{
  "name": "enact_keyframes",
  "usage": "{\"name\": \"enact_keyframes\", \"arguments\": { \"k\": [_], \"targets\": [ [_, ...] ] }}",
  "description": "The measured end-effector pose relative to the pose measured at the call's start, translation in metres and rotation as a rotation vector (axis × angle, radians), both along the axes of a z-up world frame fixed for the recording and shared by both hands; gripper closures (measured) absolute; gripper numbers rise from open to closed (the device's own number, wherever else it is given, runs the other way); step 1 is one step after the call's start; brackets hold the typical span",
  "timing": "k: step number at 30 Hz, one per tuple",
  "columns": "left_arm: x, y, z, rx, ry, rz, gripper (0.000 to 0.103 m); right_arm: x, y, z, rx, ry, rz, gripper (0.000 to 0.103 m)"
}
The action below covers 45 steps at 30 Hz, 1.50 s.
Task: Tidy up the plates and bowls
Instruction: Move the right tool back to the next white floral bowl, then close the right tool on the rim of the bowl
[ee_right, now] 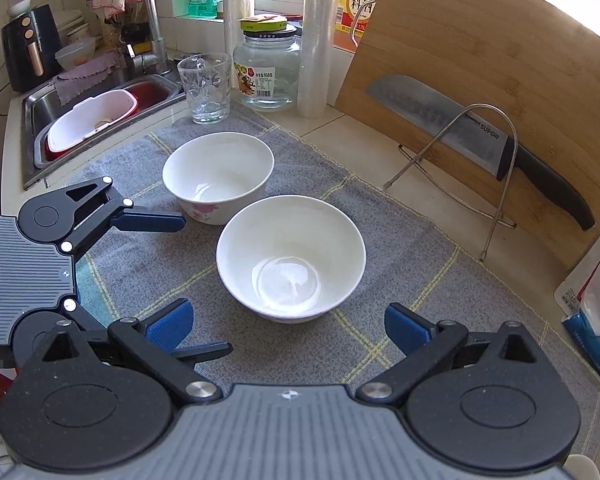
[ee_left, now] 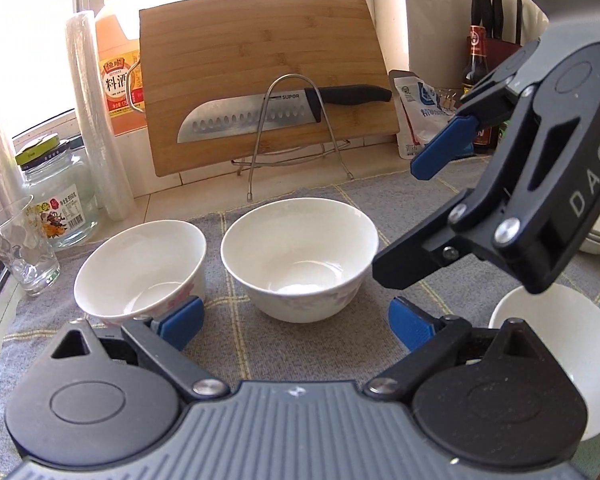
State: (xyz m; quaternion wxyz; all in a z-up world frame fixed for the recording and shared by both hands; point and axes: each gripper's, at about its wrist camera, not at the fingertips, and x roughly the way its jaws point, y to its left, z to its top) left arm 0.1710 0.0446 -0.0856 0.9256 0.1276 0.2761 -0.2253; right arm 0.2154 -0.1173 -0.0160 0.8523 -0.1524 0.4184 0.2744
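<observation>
Two white bowls stand empty side by side on the grey checked cloth (ee_right: 400, 248) that covers the counter: a pink-flowered bowl (ee_right: 219, 176) nearer the sink (ee_right: 40, 104), and a plain bowl (ee_right: 291, 258) just beside it, apart from it. A third bowl (ee_left: 572, 344) sits at the right edge, half hidden. The left hand-held gripper (ee_left: 296, 322) hangs wide open and holds nothing, its fingers near the flowered bowl. The right hand-held gripper (ee_right: 288, 326) is also spread wide and empty, just short of the plain bowl. A glass tumbler (ee_right: 206, 88) and a lidded jar (ee_right: 268, 74) stand behind.
</observation>
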Motion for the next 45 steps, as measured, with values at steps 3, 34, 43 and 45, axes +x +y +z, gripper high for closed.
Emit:
{"name": "enact_keyframes", "arguments": {
  "k": [3,34,43,45],
  "targets": [
    [0.009,-0.003,-0.004,-0.003,0.011,0.001,0.004,0.012,0.001,-0.002,0.007,0.011,0.005,0.0],
    [0.037,-0.01,-0.015,-0.006,0.029,-0.031,0.011,0.093,0.003,-0.038,0.093,0.139,-0.014,0.029],
    [0.038,-0.009,-0.015,-0.015,0.027,-0.038,0.015,0.09,0.005,-0.038,0.104,0.147,0.007,0.035],
    [0.038,-0.009,-0.014,-0.014,0.029,-0.039,0.015,0.09,0.005,-0.038,0.104,0.146,0.006,0.035]
  ]
}}
